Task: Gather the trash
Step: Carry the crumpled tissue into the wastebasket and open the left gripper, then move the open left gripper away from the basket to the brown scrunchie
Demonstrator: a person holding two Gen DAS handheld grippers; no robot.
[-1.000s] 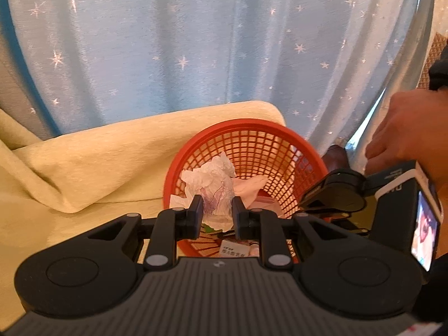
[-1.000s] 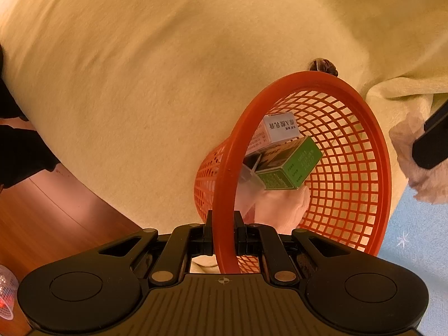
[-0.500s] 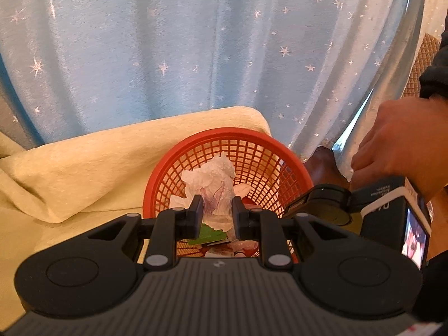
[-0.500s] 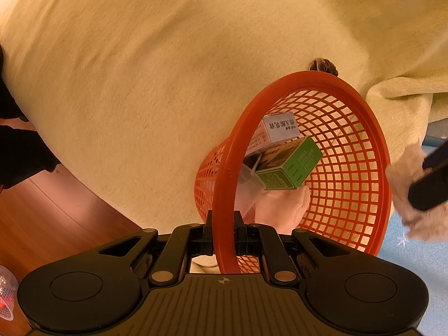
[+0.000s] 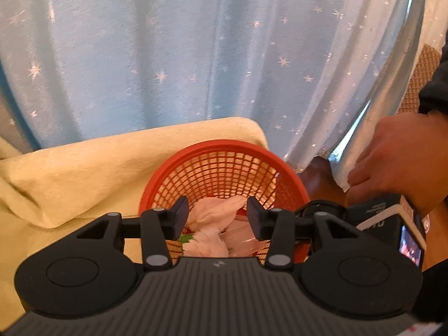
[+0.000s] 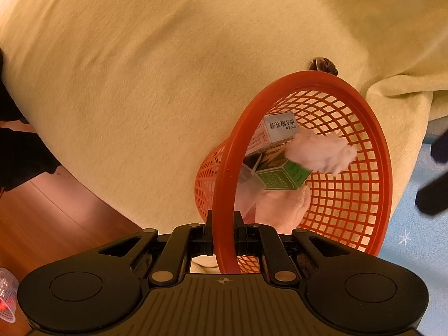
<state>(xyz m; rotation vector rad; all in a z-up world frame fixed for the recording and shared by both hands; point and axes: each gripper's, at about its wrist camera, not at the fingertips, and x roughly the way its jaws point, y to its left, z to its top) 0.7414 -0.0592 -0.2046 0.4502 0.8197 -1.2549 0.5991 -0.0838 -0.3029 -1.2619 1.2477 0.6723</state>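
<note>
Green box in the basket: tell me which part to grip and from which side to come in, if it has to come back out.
Come down through the open top of the red basket. The green box lies tilted among the trash, a crumpled tissue over its upper end. Its lower end is bare, so pinching across the narrow faces there looks best. The right gripper holds the rim.

Curtain (image 5: 196, 50): pale blue with small stars, hanging in folds well beyond the left fingers.
Blanket (image 6: 168, 70): cream-yellow, spread beyond the right fingers.
Floor (image 6: 56, 218): reddish wood, left of the right fingers.
</note>
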